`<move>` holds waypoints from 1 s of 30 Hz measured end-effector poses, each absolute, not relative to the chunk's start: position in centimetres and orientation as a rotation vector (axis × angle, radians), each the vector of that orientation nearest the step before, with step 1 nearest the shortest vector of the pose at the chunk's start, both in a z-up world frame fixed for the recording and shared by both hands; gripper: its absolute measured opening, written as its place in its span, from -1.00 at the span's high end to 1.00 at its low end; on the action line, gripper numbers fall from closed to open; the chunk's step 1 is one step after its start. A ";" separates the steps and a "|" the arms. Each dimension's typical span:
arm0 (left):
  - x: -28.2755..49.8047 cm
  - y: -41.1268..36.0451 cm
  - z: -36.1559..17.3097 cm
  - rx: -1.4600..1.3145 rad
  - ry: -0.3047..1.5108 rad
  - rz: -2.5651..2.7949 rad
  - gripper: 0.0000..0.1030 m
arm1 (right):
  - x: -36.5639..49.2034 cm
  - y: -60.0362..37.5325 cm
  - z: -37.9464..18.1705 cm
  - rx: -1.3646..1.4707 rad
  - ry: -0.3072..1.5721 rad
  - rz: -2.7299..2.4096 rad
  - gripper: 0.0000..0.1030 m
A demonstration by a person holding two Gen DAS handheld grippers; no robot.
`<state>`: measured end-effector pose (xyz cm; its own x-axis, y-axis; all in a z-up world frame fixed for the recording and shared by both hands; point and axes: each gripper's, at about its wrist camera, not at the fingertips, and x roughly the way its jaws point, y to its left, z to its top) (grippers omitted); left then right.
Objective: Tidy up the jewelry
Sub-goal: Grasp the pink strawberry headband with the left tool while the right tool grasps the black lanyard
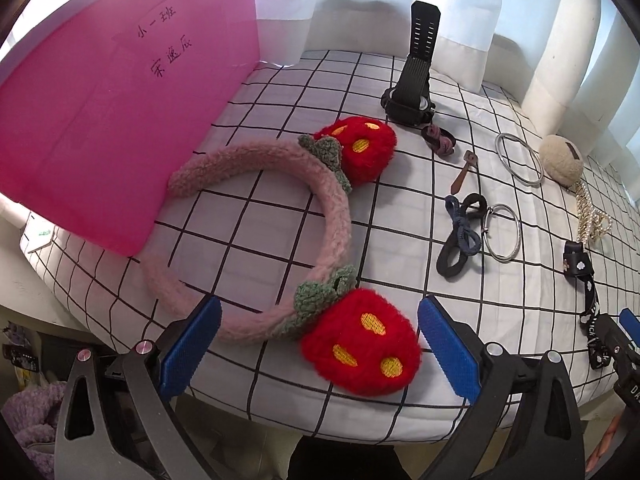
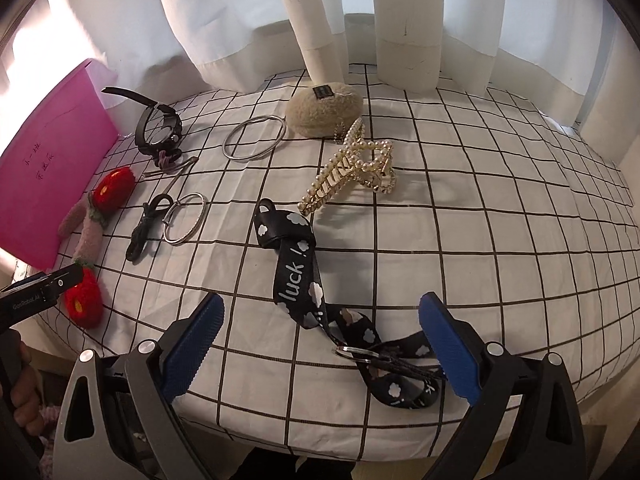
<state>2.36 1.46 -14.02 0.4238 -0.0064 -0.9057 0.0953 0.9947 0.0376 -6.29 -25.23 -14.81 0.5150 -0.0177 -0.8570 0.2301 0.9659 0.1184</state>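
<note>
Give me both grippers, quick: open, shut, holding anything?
Left gripper: open, holding nothing, jaws either side of the near strawberry on the headband.
Right gripper: open, holding nothing, lanyard lying between its jaws.

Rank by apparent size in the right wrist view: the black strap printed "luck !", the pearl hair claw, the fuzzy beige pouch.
1. Black strap printed "luck !", though nearest the camera.
2. Pearl hair claw and fuzzy beige pouch: too alike to rank.
</note>
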 end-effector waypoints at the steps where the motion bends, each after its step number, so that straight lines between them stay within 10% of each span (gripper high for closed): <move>1: 2.6 1.3 -14.3 0.093 1.128 -0.063 -0.88 | -6.0 -25.1 -15.0 0.218 1.020 -0.147 -0.82; 25: 6.1 1.1 -17.8 0.046 1.060 -0.076 -0.89 | -4.3 -24.1 -18.1 0.102 1.026 -0.158 -0.80; 30: 6.1 1.3 -17.8 0.039 1.063 -0.071 -0.87 | -4.6 -23.3 -17.6 0.065 1.003 -0.108 -0.33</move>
